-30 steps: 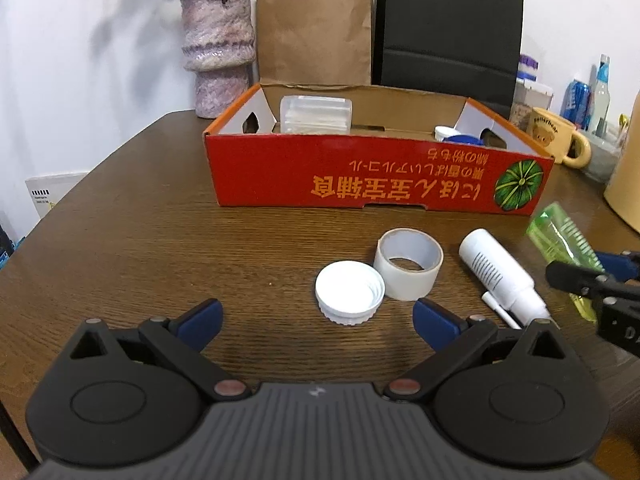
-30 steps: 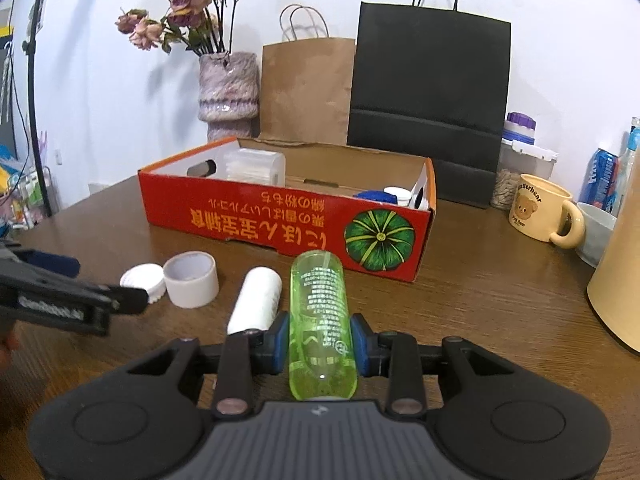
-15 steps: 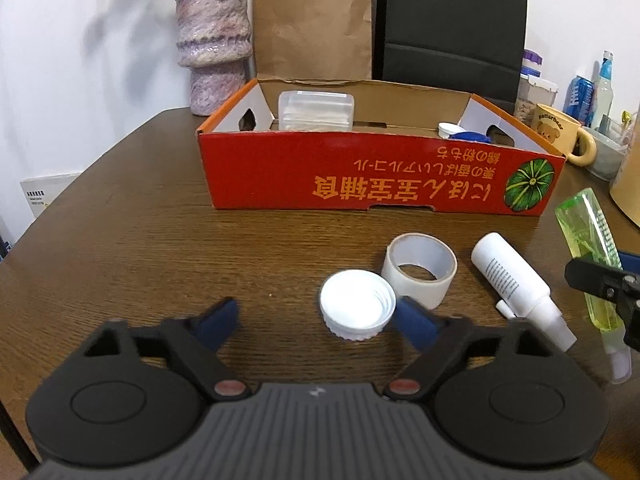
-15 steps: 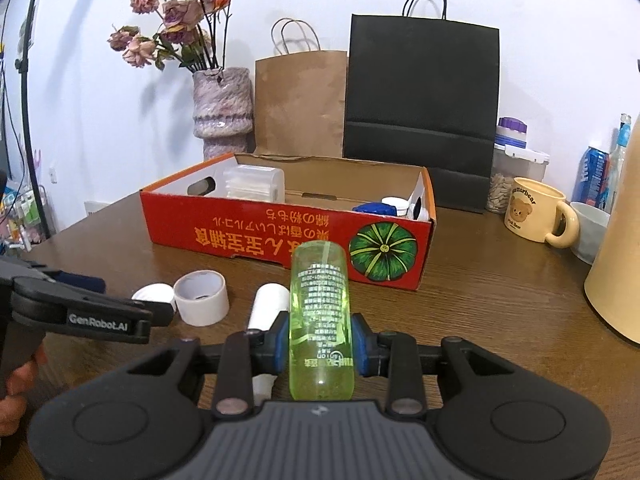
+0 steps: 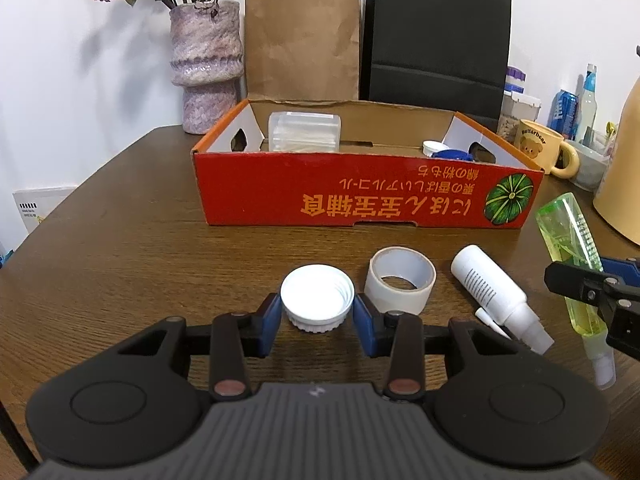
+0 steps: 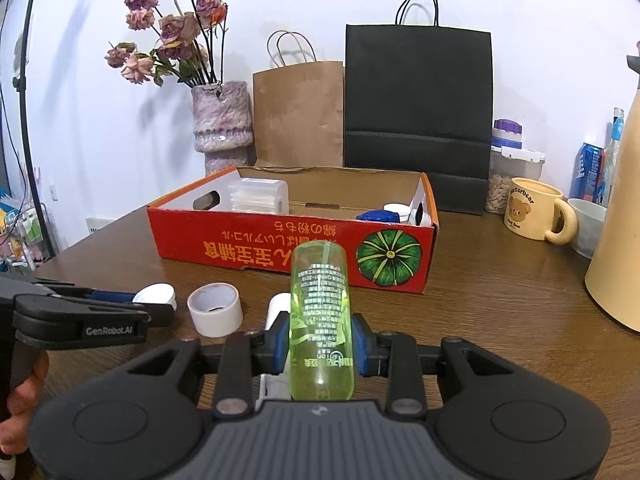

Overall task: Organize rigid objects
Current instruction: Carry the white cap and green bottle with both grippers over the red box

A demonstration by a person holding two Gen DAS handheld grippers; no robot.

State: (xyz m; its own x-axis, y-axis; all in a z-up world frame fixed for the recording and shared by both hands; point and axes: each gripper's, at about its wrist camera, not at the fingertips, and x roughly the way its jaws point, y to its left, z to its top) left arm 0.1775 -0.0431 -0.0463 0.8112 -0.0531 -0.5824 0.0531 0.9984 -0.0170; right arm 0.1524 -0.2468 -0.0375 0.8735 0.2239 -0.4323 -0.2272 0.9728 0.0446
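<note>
My left gripper (image 5: 317, 322) has closed around a white jar lid (image 5: 317, 297) on the table; its blue pads touch the lid's sides. A white tape roll (image 5: 401, 279) and a white spray bottle (image 5: 494, 288) lie to the lid's right. My right gripper (image 6: 320, 346) is shut on a green translucent bottle (image 6: 320, 316) and holds it above the table, in front of the red cardboard box (image 6: 260, 246). The green bottle also shows in the left wrist view (image 5: 570, 248). The box (image 5: 360, 196) holds a clear plastic container (image 5: 304, 131) and a blue and white item (image 5: 448, 153).
Behind the box stand a vase (image 5: 206, 64), a brown paper bag (image 5: 302, 44) and a black bag (image 5: 436, 40). A yellow bear mug (image 6: 534, 214), a bowl (image 6: 586, 226), cans and a tall beige jug (image 6: 618, 248) stand at the right.
My left gripper moved forward and closed from wide open onto the white lid. My right gripper lifted the green bottle higher and slightly toward the box.
</note>
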